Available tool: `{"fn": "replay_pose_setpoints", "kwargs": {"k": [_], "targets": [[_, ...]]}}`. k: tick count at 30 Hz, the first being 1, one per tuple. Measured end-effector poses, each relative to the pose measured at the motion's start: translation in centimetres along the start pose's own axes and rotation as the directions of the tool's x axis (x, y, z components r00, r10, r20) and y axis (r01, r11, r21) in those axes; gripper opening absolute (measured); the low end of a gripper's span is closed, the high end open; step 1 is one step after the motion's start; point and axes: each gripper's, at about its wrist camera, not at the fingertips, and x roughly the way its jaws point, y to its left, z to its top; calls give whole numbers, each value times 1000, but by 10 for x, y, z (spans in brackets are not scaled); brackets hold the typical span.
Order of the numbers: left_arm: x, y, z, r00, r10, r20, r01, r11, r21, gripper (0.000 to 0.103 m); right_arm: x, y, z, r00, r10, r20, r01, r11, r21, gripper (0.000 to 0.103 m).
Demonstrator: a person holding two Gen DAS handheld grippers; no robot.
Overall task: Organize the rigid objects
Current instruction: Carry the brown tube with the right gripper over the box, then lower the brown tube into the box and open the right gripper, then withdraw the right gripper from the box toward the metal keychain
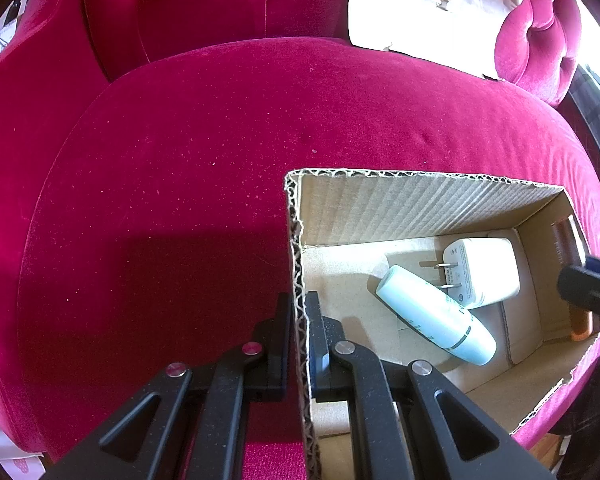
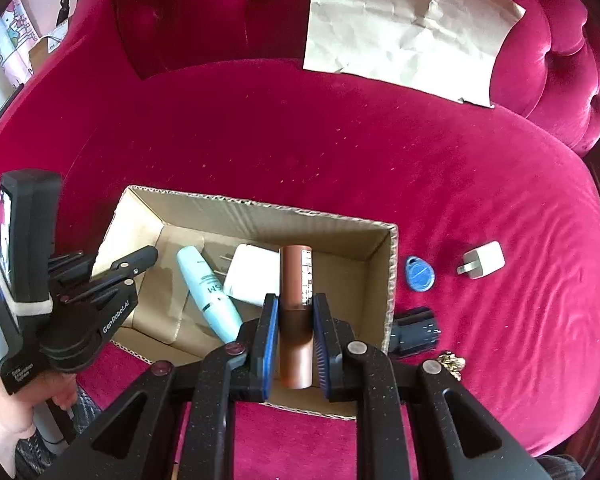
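Note:
An open cardboard box (image 1: pixel 420 204) sits on a crimson velvet seat (image 1: pixel 220 140). My left gripper (image 1: pixel 299 304) is shut on the box's left wall, one finger inside and one outside. Inside lie a pale blue tube (image 1: pixel 432 316) and a white charger (image 1: pixel 484 272). In the right wrist view, my right gripper (image 2: pixel 296 304) is shut on a brown cylinder (image 2: pixel 296 276), held upright over the box (image 2: pixel 260 216), next to the blue tube (image 2: pixel 208 292) and charger (image 2: pixel 248 280). The left gripper (image 2: pixel 142 266) shows at the box's left wall. The right gripper's tip (image 1: pixel 588 288) enters at the left view's right edge.
To the right of the box on the seat lie a blue key fob (image 2: pixel 420 274), a small white plug (image 2: pixel 482 260), a black part (image 2: pixel 414 332) and a gold item (image 2: pixel 452 362). A creased paper sheet (image 2: pixel 408 28) leans on the backrest. A person's hand (image 2: pixel 12 412) holds the left gripper.

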Motion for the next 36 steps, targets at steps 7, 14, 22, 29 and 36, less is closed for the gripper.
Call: {"fn": "replay_pose_setpoints", "kwargs": {"k": [7, 14, 22, 29, 36], "targets": [[0, 0, 0, 1000, 0, 0, 0, 1000, 1, 6, 15, 7, 0, 1000, 4, -11, -4, 1000, 6, 17], [0, 0, 0, 1000, -1, 0, 1, 1000, 0, 6, 23, 7, -1, 1000, 8, -22, -8, 1000, 14, 17], [0, 0, 0, 1000, 0, 0, 0, 1000, 1, 6, 26, 7, -2, 999, 24, -31, -24, 1000, 17, 17], [1, 0, 0, 1000, -1, 0, 1, 1000, 0, 6, 23, 7, -1, 1000, -7, -2, 7, 1000, 15, 64], [1, -1, 0, 1000, 0, 0, 0, 1000, 0, 7, 15, 6, 0, 999, -32, 39, 31, 999, 8, 101]]}}
